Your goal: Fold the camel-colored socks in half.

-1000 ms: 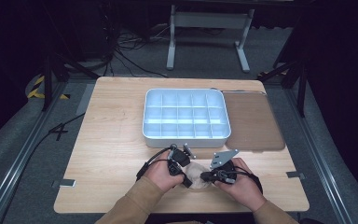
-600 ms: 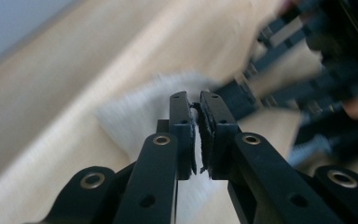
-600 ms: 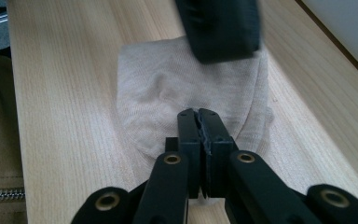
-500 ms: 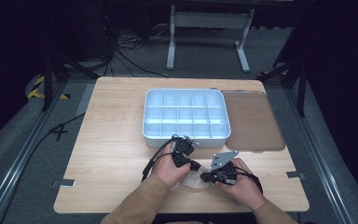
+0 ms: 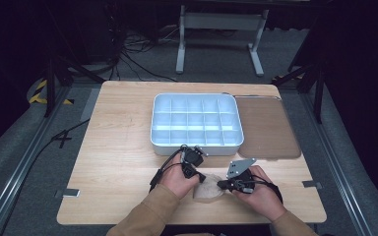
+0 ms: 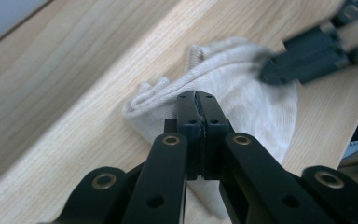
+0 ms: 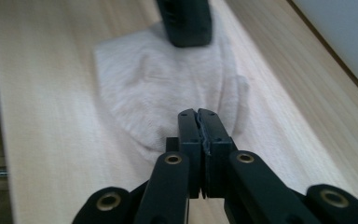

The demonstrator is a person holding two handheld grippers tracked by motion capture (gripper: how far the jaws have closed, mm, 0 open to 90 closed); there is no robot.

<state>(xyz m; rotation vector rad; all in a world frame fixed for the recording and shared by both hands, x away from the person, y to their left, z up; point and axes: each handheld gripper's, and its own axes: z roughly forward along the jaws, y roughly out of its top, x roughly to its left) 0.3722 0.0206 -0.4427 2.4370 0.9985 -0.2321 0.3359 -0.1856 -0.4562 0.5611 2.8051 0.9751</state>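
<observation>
High view: left gripper (image 5: 200, 176) and right gripper (image 5: 220, 185) meet over a pale cloth (image 5: 207, 191) near the table's (image 5: 123, 132) front edge; divided tray (image 5: 196, 122) lies beyond them, brown mat (image 5: 266, 127) beside it.

Left gripper view: jaws pressed together, pinching a bunched fold of the cloth (image 6: 242, 93); other gripper blurred, upper right.

Right gripper view: jaws together over the cloth's (image 7: 163, 88) near edge; grip on fabric unclear. Other gripper ahead on the cloth.

Lit brightly and evenly from above on the table (image 5: 123, 147), dark all around. Blurred at the far gripper (image 6: 307, 56) in both close views; soft shadows only.
</observation>
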